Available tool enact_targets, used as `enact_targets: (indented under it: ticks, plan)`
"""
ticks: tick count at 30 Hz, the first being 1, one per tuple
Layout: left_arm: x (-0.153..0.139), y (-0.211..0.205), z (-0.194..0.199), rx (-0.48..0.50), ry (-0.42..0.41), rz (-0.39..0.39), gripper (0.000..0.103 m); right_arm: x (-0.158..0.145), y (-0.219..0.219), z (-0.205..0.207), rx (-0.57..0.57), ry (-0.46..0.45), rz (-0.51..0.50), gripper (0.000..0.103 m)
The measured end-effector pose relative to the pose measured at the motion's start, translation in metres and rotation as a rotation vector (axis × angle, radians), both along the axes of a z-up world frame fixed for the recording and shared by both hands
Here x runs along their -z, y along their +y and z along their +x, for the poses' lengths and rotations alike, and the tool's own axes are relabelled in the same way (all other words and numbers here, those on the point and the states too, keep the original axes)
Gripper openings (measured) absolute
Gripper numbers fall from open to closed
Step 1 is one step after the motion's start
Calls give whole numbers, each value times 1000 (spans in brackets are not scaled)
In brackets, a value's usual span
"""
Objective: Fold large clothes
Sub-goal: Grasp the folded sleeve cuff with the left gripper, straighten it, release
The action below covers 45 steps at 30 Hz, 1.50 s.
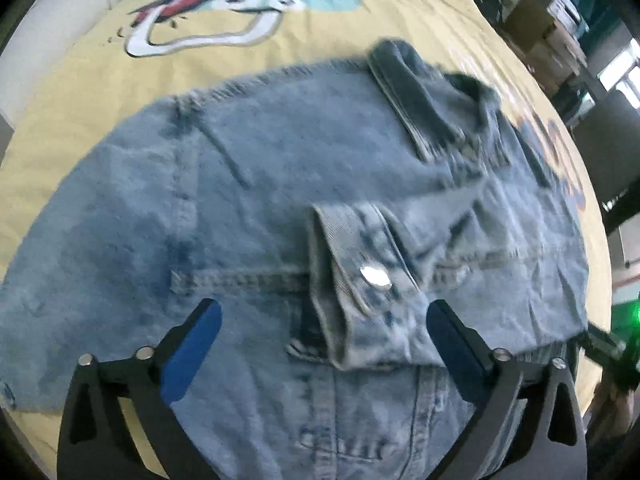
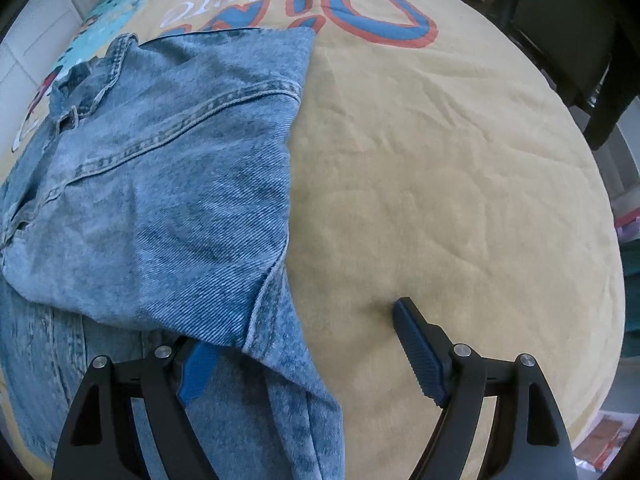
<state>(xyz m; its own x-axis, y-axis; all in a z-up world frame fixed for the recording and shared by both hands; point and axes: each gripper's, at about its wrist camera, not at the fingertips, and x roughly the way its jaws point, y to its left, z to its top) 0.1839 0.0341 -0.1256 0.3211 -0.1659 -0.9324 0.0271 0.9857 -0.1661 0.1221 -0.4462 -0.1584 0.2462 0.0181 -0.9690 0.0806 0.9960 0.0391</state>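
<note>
A light blue denim jacket (image 1: 256, 208) lies partly folded on a yellow printed cloth (image 1: 328, 36). A sleeve cuff (image 1: 360, 280) with a metal snap lies folded across its middle. My left gripper (image 1: 324, 320) is open, its jaws wide on either side of the cuff, just above it. In the right wrist view the jacket (image 2: 168, 184) fills the left half. My right gripper (image 2: 304, 332) is open; its left finger (image 2: 196, 372) is tucked under a folded denim edge and its right finger (image 2: 420, 356) presses the yellow cloth (image 2: 440, 160).
The yellow cloth carries a cartoon print (image 1: 208, 16) and large blue-orange letters (image 2: 360, 20). A dark chair (image 2: 568, 48) stands beyond the table's far right edge. Boxes and shelving (image 1: 560, 24) stand behind the table.
</note>
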Motion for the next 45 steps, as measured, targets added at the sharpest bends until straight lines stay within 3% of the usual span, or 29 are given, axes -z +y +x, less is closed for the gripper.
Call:
enact_targets:
  ticks: [6, 11, 12, 13, 14, 15, 19, 22, 26, 30, 35, 38, 40, 43, 45]
  plan:
    - [24, -5, 26, -3, 72, -46, 102, -14, 10, -9, 0, -18, 6, 83]
    - [38, -32, 36, 45, 96, 69, 100, -24, 18, -17, -19, -19, 1, 83]
    - [38, -33, 36, 49, 93, 67, 89, -29, 18, -23, -23, -21, -3, 83]
    - [37, -37, 40, 59, 83, 57, 57, -31, 20, -23, -26, -22, -8, 83]
    - [33, -40, 40, 74, 60, 47, 42, -31, 19, -23, -27, -22, -9, 83]
    - [31, -43, 40, 89, 63, 34, 33, -31, 19, -22, -29, -21, -10, 83]
    - [21, -64, 36, 187, 33, 140, 24, -33, 19, -16, -25, -20, -11, 83]
    - [-5, -49, 39, 153, -19, 60, 23, -35, 16, -8, -25, -26, -8, 83]
    - [-23, -33, 45, 106, -64, 35, 23, -41, 16, 0, -30, -30, 11, 83]
    - [14, -33, 50, 92, 27, 38, 24, -42, 22, 4, -41, -38, 8, 83]
    - [32, -25, 52, 23, 47, 46, 40, -43, 25, -3, -42, -45, 18, 83]
    - [26, -22, 53, 18, 41, 66, 60, -44, 32, -2, -66, -51, 11, 83]
    - [15, -14, 47, 11, 16, 107, 89, -45, 39, -2, -83, -59, 3, 83]
    - [-4, -15, 37, 16, -68, 106, 102, -50, 51, 0, -106, -83, 24, 83]
    - [-17, -19, 30, 33, -115, 98, 102, -53, 61, 3, -123, -103, 26, 83]
